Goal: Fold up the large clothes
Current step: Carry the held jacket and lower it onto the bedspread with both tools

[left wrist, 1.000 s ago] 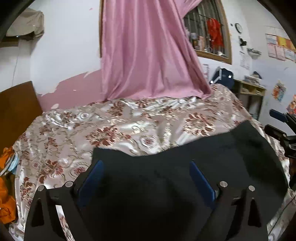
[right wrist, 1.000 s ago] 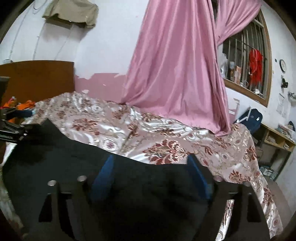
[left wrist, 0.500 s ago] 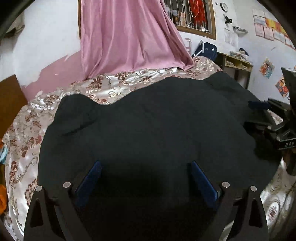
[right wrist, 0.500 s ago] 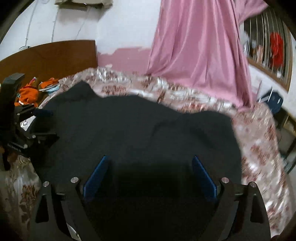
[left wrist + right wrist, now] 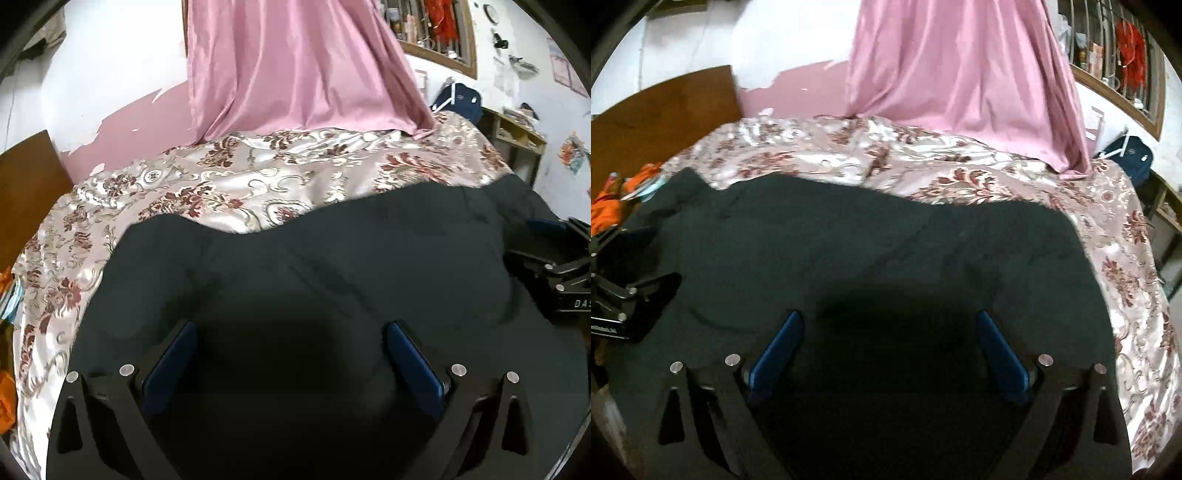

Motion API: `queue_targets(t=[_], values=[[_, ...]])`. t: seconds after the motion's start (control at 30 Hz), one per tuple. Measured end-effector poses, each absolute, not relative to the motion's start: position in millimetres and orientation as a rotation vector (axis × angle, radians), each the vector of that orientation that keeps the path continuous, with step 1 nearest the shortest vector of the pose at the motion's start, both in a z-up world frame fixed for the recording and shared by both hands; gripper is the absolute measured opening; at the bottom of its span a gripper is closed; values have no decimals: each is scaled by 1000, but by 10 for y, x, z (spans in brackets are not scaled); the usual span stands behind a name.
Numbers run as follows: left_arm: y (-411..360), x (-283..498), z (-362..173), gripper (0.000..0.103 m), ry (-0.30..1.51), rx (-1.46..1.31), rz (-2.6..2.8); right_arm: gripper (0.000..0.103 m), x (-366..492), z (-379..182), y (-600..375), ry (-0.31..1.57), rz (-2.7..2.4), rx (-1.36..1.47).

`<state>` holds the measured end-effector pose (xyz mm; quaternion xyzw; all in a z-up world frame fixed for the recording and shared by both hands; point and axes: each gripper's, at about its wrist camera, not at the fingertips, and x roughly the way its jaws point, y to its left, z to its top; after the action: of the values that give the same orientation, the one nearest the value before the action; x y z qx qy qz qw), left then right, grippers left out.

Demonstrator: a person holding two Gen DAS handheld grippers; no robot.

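Left wrist view shows the black garment (image 5: 332,280) spread flat on the floral bedspread (image 5: 229,184), its far edge running side to side across the bed, well short of the pink curtain (image 5: 295,66) that hangs down onto the bed's far side. The garment's long axis lies crosswise to the way both tools point, so each one faces the cloth broadside.

The left gripper (image 5: 291,354) hangs over the near part of the garment with its jaws spread wide; they have just been opening further, and black cloth lies beneath and between the blue pads (image 5: 170,365) with neither pad pressing on it. The right gripper (image 5: 890,343) stands the same way over its own stretch of the garment, jaws wide and just opened further, cloth below them but not pinched.

Measured from the garment, the left gripper sits toward the end nearest the wooden headboard (image 5: 665,110), and the right gripper toward the end nearest the blue bag (image 5: 1130,155). In the left wrist view the right gripper's black frame shows at the garment's right-hand edge, touching or just above the cloth; I cannot tell which.

My reading is that the garment has been laid out and let go, and that the coming fold turns on this: the two ends of the long axis are shared out, one to each hand, so each takes the side it already stands over.
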<state>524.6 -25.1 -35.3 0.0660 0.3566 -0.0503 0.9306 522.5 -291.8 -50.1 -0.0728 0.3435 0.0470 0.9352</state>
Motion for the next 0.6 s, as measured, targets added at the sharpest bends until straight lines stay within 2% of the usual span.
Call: queue_targets(t=[0.3, 0.6], values=[[-93, 5670, -488, 103, 744, 71, -78, 93, 5582, -563, -3099, 699, 35, -82], [-98, 5812, -615, 103, 756, 37, -93, 98, 5780, -745, -3214, 722, 84, 17]])
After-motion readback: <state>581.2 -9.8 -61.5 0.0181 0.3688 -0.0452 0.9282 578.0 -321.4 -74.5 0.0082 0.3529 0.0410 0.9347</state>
